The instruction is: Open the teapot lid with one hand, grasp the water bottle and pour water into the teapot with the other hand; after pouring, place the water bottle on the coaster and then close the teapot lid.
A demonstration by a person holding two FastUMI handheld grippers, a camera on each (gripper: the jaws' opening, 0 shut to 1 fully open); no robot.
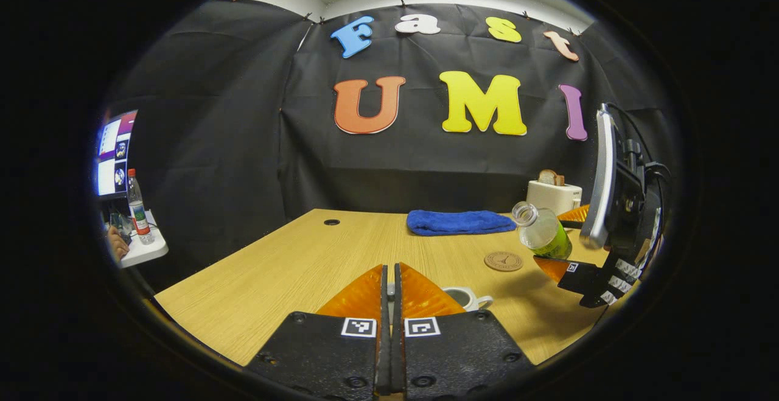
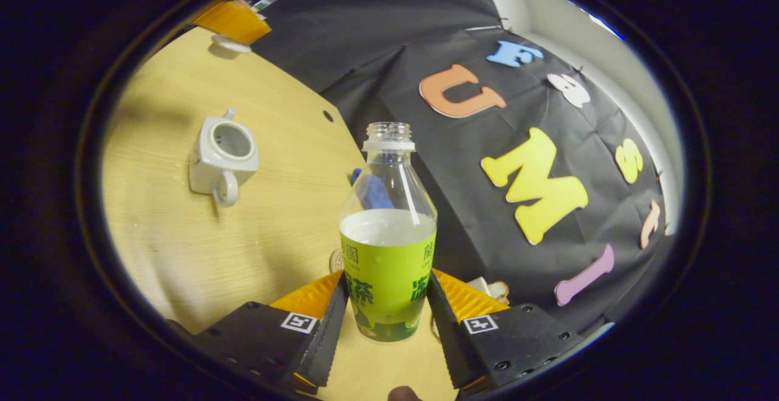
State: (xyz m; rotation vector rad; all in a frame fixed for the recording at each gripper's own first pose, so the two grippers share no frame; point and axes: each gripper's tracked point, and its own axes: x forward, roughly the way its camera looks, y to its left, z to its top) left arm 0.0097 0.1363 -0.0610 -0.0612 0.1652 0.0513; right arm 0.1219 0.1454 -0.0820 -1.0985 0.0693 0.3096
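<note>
Green-labelled clear plastic water bottle (image 2: 388, 237), uncapped, is clamped between both fingers of the right gripper (image 2: 387, 310) and tilted above the wooden table (image 1: 292, 261).
Left gripper (image 1: 391, 294) is raised over the table, fingers together on a small object I cannot identify. White ceramic teapot (image 2: 221, 157) sits lidless on the table; round cork coaster (image 1: 503, 261) lies near a folded blue towel (image 1: 459, 222) and a white toaster (image 1: 552, 196).

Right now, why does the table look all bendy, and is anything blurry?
Left gripper view: the fisheye lens curves the wooden table's edges, and the teapot sits in soft shadow. Right gripper view: the table tilts and bows, the water bottle looks sharp, and the teapot stays clear.
</note>
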